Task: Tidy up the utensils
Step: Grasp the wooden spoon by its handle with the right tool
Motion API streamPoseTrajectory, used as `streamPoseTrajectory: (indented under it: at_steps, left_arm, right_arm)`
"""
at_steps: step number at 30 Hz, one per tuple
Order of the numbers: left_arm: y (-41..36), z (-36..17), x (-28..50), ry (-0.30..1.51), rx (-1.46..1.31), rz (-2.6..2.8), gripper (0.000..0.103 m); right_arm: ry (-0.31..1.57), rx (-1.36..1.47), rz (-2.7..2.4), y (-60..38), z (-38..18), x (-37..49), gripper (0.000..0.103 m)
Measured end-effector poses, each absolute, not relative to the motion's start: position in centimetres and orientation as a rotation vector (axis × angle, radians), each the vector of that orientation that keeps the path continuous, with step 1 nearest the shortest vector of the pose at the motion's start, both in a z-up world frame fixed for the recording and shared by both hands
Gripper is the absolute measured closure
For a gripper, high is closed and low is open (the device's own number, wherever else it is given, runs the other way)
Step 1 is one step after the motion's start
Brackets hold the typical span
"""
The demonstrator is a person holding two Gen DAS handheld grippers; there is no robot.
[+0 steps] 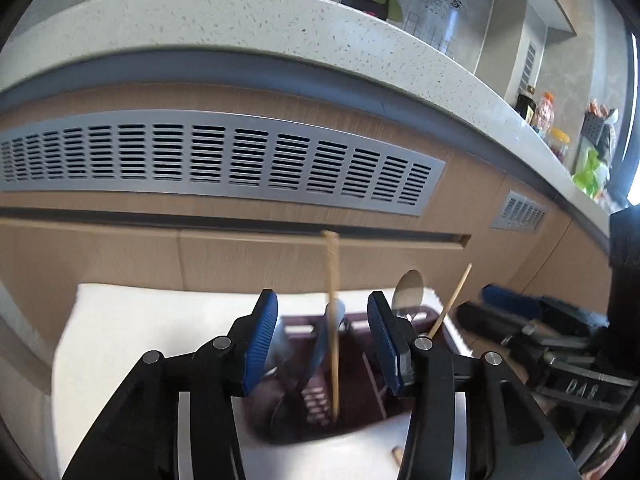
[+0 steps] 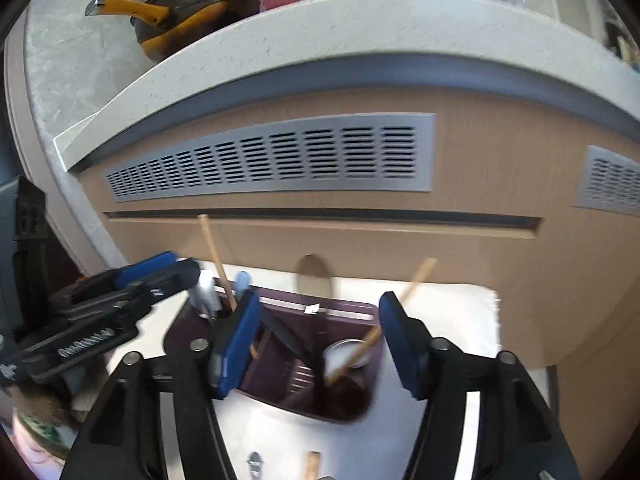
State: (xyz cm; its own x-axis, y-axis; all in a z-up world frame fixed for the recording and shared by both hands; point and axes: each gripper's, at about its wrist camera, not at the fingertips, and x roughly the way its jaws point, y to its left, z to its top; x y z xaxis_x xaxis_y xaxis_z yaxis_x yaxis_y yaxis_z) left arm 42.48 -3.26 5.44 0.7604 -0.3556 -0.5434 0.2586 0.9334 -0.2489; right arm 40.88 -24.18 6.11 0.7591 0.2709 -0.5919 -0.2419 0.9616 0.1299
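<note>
A dark maroon utensil holder [image 1: 352, 408] with compartments stands on a white cloth [image 1: 132, 332]; it also shows in the right wrist view [image 2: 288, 368]. Wooden chopsticks [image 1: 333, 320] stand upright in it, another chopstick [image 1: 450, 300] leans right, and a metal spoon [image 1: 408, 290] sticks up at the back. My left gripper [image 1: 322, 344] is open and empty just above the holder. My right gripper [image 2: 316, 344] is open and empty over the holder, where a chopstick [image 2: 376, 336] leans in a compartment. A wooden piece [image 2: 313, 465] and a metal utensil [image 2: 254, 462] lie on the cloth near me.
A wooden cabinet front with a metal vent grille [image 1: 224, 160] rises behind the cloth, under a speckled counter edge [image 1: 280, 32]. A yellow-handled pan [image 2: 188, 4] sits on the counter. Bottles and jars [image 1: 552, 128] stand far right. The other gripper [image 1: 552, 328] shows at the right.
</note>
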Motion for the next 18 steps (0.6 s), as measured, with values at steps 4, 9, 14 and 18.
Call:
streamPoseTrajectory:
  at_steps: [4, 9, 14, 18]
  left_arm:
    - [-3.1, 5.9, 39.5, 0.627, -0.11, -0.317, 0.052]
    - [-3.3, 5.5, 35.5, 0.633, -0.059, -0.294, 0.042]
    - [-3.8, 3.4, 31.7, 0.676, -0.012, -0.287, 0.031]
    - [-3.9, 0.9, 29.4, 0.737, -0.002, -0.283, 0.029]
  right_arm:
    - [0.605, -0.006, 0.223, -25.2, 6.8, 37.8, 0.024]
    - [0.593, -0.076, 0.177, -25.6, 6.0, 34.1, 0.011]
    - [0.603, -0.207, 0.141, -24.2, 3.1, 30.9, 0.001]
    - [0.667, -0.252, 0.167, -23.3, -0.2, 29.2, 0.001]
